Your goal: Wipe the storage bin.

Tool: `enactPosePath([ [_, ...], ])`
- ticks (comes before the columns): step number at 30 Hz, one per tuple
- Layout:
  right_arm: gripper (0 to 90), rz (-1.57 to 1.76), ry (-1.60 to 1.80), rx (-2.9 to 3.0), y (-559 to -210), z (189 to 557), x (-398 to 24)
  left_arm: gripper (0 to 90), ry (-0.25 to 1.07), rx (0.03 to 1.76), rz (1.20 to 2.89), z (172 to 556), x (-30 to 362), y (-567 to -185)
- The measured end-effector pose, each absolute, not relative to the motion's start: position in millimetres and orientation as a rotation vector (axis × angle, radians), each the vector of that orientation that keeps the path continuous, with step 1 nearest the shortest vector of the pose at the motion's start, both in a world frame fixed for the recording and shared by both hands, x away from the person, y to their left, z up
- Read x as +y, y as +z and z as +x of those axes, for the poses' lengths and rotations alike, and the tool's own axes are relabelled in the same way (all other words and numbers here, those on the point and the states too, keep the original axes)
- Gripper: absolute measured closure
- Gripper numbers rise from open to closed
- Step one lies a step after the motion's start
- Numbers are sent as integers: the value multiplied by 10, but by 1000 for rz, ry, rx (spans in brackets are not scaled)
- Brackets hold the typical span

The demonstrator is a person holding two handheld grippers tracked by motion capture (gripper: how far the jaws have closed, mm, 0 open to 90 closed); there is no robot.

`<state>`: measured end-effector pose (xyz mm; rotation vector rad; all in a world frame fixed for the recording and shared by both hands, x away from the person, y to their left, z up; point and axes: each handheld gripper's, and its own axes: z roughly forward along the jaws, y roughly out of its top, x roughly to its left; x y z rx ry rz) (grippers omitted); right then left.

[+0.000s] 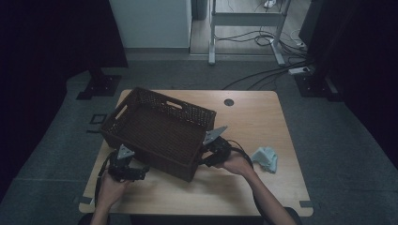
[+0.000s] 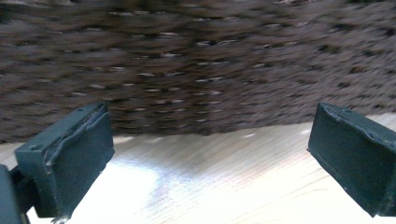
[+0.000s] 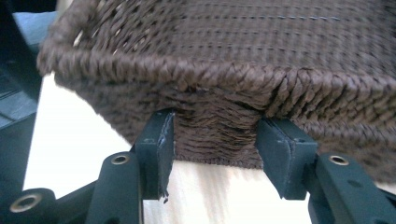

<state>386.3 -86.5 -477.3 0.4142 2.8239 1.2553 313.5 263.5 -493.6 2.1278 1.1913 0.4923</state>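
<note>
Brown woven basket (image 1: 157, 129) sits on the worktop (image 1: 263, 122), left of centre. Right claw (image 3: 215, 149) straddles the basket's near right corner, pads against the weave, grasping it. Left claw (image 2: 208, 158) released, jaws wide, basket wall just ahead, not touched. Pale cloth (image 1: 265, 158) lies right of the right hand (image 1: 237, 164).

The basket (image 1: 157, 131) sits on the worktop (image 1: 253, 117), toward its left half. A cloth (image 1: 265, 158) lies on the worktop right of the basket, well apart. The left claw (image 1: 141, 172) is just before the basket's near left wall; the right claw (image 1: 202, 161) is at its near right corner.
</note>
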Motion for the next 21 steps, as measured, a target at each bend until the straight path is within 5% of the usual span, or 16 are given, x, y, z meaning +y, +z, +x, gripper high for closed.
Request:
enactPosePath([
  [21,512,288,1246,2866,-4791,3453,-507,0,441,1032,2183,3068,2466,-4938],
])
